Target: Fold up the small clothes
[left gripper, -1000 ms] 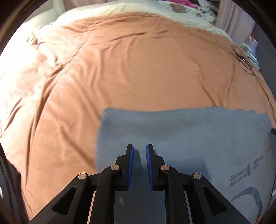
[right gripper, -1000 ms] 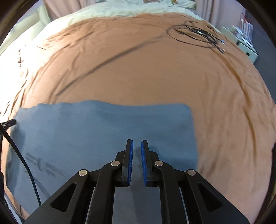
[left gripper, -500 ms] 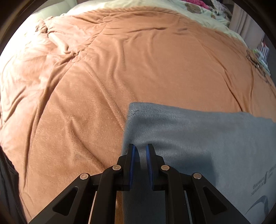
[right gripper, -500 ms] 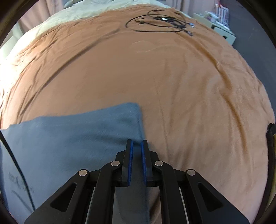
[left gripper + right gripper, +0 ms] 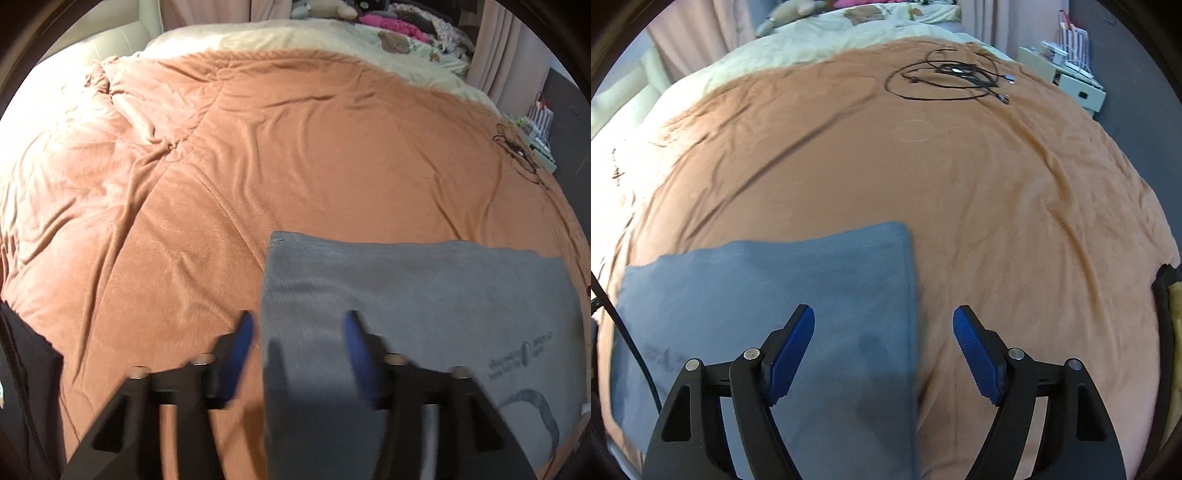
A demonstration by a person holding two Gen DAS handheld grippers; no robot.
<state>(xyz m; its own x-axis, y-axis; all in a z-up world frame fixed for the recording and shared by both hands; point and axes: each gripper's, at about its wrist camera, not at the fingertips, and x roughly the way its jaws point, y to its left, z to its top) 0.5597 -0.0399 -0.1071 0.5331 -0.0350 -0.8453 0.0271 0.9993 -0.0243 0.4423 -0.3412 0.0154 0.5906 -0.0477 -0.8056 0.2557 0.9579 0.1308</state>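
Observation:
A grey-blue folded garment (image 5: 424, 295) lies flat on the orange-brown bed cover, with dark print near its right end in the left wrist view. My left gripper (image 5: 299, 328) is open, straddling the garment's left edge. In the right wrist view the same garment (image 5: 768, 291) lies at lower left. My right gripper (image 5: 884, 328) is open, straddling the garment's right edge. Neither gripper holds anything.
The orange-brown bed cover (image 5: 258, 147) spreads wide around the garment. A coil of black cable (image 5: 945, 79) lies at the far right of the bed. Pale bedding and soft toys (image 5: 332, 22) lie at the far end. A white bedside unit (image 5: 1071, 77) stands at right.
Both grippers were shut on the garment's edges and have opened, letting it go. The garment now lies flat on the cover, and both grippers have pulled back slightly.

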